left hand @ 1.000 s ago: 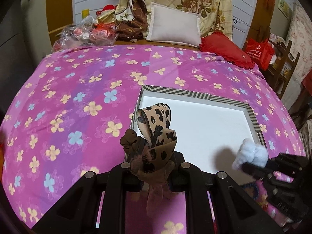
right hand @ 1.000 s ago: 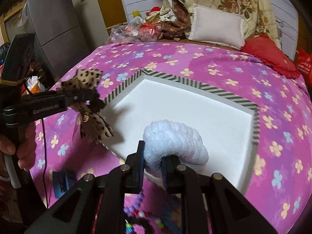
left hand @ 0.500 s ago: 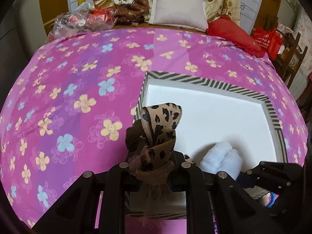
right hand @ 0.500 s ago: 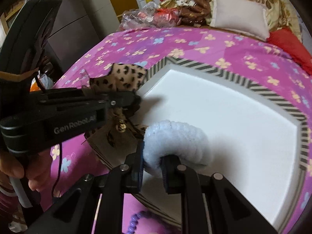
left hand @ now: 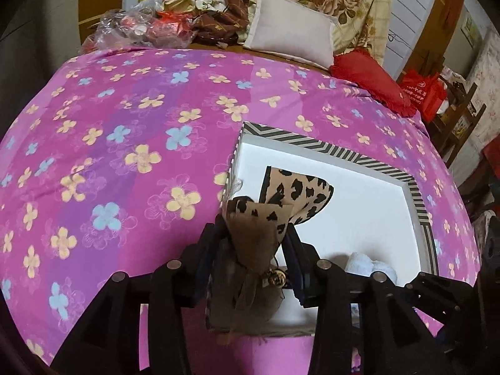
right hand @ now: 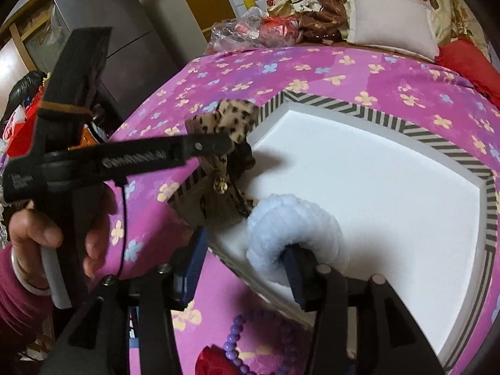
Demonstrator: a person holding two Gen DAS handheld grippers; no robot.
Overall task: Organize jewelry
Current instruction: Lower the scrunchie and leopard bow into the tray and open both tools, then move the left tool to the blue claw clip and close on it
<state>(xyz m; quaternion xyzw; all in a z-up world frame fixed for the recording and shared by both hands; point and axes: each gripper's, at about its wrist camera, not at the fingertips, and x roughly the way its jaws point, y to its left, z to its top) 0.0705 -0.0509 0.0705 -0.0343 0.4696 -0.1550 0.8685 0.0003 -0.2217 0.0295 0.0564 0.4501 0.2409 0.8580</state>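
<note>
A leopard-print bow (left hand: 275,206) with a small gold bell lies between the fingers of my left gripper (left hand: 254,234), whose jaws now stand apart; the bow rests on the near-left corner of the white box with a striped rim (left hand: 343,153). In the right wrist view the bow (right hand: 225,168) sits beside the left gripper (right hand: 218,143). A fluffy pale-blue scrunchie (right hand: 293,231) lies on the box's white floor. My right gripper (right hand: 243,268) is open, with one finger through the scrunchie's hole.
The box (right hand: 453,153) sits on a pink flowered bedspread (left hand: 125,143). A purple bead string (right hand: 234,340) and a red item (right hand: 215,362) lie below the box's near edge. Pillows (left hand: 290,34) and bags (left hand: 134,28) lie at the far end.
Both grippers have opened. The bow has dropped onto the box's near-left corner, and the scrunchie now rests on the box floor, released from the right fingers' grip.
</note>
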